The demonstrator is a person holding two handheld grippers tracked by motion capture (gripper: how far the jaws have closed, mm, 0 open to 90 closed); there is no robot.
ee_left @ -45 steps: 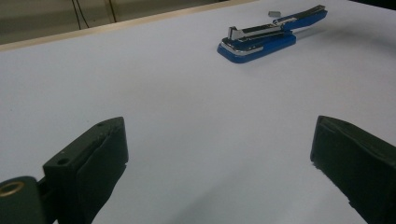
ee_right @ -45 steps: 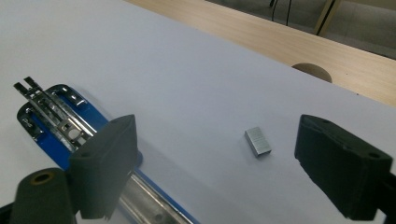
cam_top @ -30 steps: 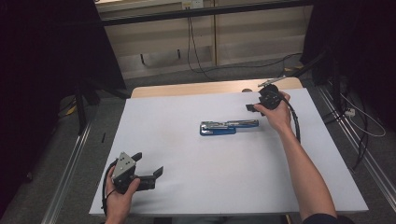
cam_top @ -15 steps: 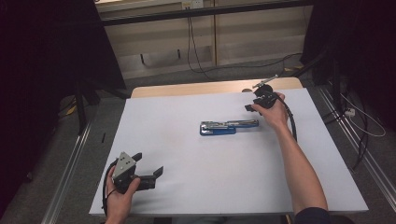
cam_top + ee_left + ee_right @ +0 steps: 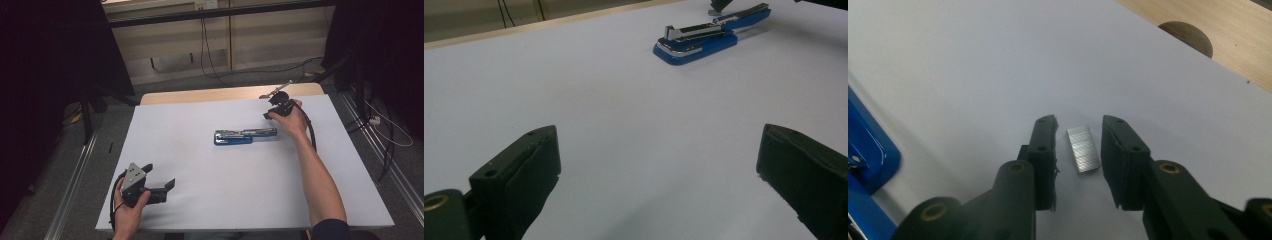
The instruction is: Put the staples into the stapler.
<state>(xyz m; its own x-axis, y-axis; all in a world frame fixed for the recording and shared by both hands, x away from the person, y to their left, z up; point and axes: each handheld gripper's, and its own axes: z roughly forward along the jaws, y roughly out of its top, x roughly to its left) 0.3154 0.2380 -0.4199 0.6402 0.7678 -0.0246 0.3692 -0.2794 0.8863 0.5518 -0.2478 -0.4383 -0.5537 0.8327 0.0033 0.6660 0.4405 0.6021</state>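
High view. Right gripper [image 5: 274, 102] sits at the far right of the white sheet [image 5: 200, 200], close to the wooden table edge [image 5: 210, 94]. The stapler [image 5: 243, 136], blue and opened flat, lies just inward of it, toward the person's left and a little nearer the body; its long axis runs across the table, base end away from this gripper. Left gripper [image 5: 159, 181] rests at the near left, well apart from everything. The right hand [image 5: 290, 120] is plainly the nearer one to the work.

Left gripper view. Jaws spread wide, nothing between them, bare sheet beneath. Stapler [image 5: 709, 34] far ahead and to the right, lying slantwise.

Right gripper view. A strip of staples [image 5: 1083, 149] lies on the sheet directly between the jaws of the right gripper [image 5: 1079, 147]. Jaws have just been closing on it; a sliver of gap shows on each side, so not yet clamped. The strip's long axis runs along the jaws, pointing away from the camera with a slight lean to the left, so the pads will meet its long sides. Stapler corner [image 5: 868, 155] sits off to the left of the jaws.
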